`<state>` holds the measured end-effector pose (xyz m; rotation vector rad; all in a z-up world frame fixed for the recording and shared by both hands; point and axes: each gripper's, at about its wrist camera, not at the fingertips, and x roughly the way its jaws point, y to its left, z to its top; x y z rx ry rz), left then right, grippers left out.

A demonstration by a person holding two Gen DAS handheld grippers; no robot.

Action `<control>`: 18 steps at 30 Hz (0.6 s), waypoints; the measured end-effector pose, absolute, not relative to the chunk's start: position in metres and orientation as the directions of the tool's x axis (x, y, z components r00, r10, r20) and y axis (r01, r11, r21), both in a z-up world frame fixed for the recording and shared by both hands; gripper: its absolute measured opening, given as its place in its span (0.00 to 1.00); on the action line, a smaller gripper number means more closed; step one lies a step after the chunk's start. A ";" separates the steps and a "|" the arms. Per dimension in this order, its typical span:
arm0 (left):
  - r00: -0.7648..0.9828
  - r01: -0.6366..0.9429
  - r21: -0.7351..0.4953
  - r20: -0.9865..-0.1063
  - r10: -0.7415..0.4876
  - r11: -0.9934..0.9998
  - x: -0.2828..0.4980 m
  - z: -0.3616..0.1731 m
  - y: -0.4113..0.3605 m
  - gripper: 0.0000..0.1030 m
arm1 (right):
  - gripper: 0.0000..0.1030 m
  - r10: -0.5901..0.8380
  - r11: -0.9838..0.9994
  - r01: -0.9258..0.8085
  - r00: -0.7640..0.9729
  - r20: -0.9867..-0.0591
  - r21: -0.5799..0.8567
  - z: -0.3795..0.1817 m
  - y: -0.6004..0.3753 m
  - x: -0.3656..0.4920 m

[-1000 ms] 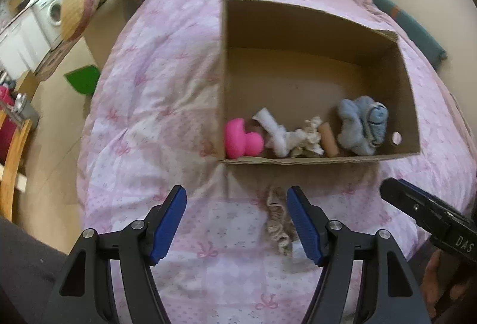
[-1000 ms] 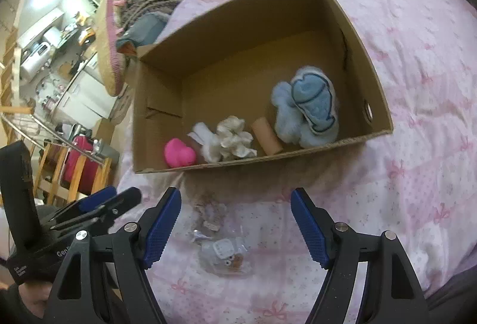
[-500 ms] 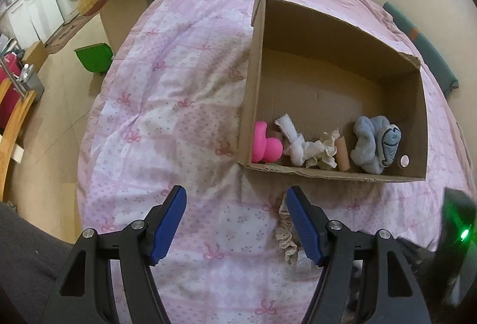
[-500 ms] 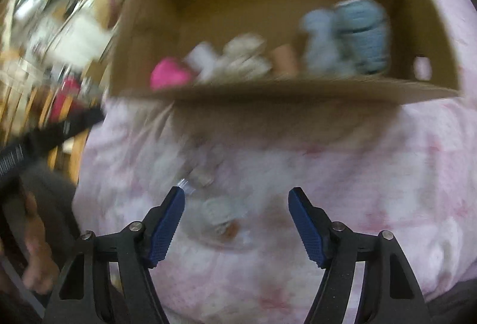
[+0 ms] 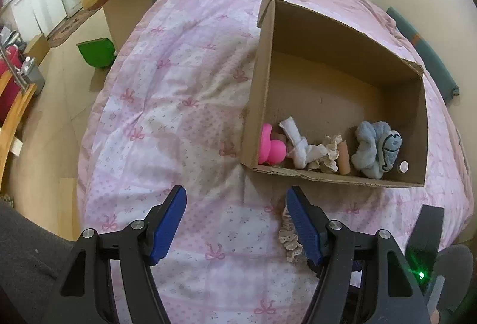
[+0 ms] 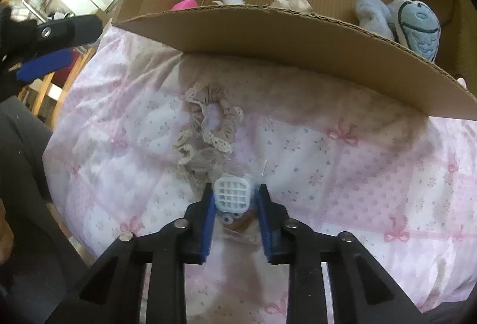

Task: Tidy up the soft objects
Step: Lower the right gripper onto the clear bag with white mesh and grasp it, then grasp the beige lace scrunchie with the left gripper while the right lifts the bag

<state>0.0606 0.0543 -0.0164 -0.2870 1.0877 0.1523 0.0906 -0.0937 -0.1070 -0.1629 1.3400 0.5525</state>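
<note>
Jaws of the right gripper (image 6: 234, 200) have just been closing and are gripping a small clear-bagged white grid-topped toy (image 6: 232, 198); left gripper (image 5: 237, 218) is hanging released.

Both grippers had black plastic frames. The left gripper (image 5: 235, 219) and right gripper (image 6: 234, 200) each carried 2 blue ridged pads (image 5: 167, 227) and silver screws (image 5: 138, 225).
</note>
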 end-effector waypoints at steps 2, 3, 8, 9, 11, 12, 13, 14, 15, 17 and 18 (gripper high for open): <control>0.460 -0.265 -0.160 -0.888 -0.021 0.951 0.060 -0.016 0.055 0.65 | 0.25 0.301 0.853 -0.479 0.125 -0.945 0.207 -0.100 -0.097 0.088; 0.459 -0.264 -0.159 -0.888 -0.021 0.951 0.060 -0.016 0.055 0.65 | 0.25 0.321 0.846 -0.483 0.127 -0.939 0.224 -0.094 -0.099 0.086; 0.425 -0.242 -0.149 -0.905 -0.033 0.959 0.061 -0.024 0.049 0.65 | 0.25 0.406 0.846 -0.450 0.197 -0.892 0.285 -0.052 -0.122 0.081; 0.408 -0.230 -0.153 -0.912 -0.047 0.961 0.063 -0.028 0.046 0.65 | 0.25 0.413 0.854 -0.432 0.224 -0.883 0.290 -0.042 -0.130 0.082; 0.373 -0.207 -0.169 -0.924 -0.082 0.964 0.064 -0.037 0.038 0.65 | 0.25 0.416 0.870 -0.394 0.263 -0.870 0.297 -0.029 -0.147 0.086; 0.344 -0.189 -0.178 -0.933 -0.104 0.966 0.065 -0.043 0.033 0.65 | 0.25 0.416 0.878 -0.373 0.280 -0.865 0.301 -0.025 -0.155 0.089; 0.318 -0.172 -0.179 -0.941 -0.117 0.969 0.066 -0.049 0.028 0.65 | 0.25 0.412 0.885 -0.354 0.295 -0.862 0.302 -0.023 -0.162 0.091; 0.292 -0.152 -0.175 -0.948 -0.125 0.973 0.067 -0.055 0.022 0.65 | 0.25 0.409 0.891 -0.336 0.307 -0.859 0.304 -0.024 -0.168 0.092; 0.259 -0.128 -0.166 -0.957 -0.129 0.978 0.067 -0.062 0.014 0.65 | 0.25 0.409 0.897 -0.310 0.312 -0.858 0.315 -0.027 -0.175 0.093; 0.228 -0.101 -0.160 -0.964 -0.133 0.982 0.068 -0.070 0.003 0.65 | 0.25 0.394 0.909 -0.268 0.311 -0.865 0.319 -0.036 -0.180 0.096; 0.222 -0.084 -0.158 -0.966 -0.136 0.984 0.069 -0.071 -0.003 0.65 | 0.25 0.381 0.916 -0.256 0.313 -0.870 0.310 -0.039 -0.180 0.098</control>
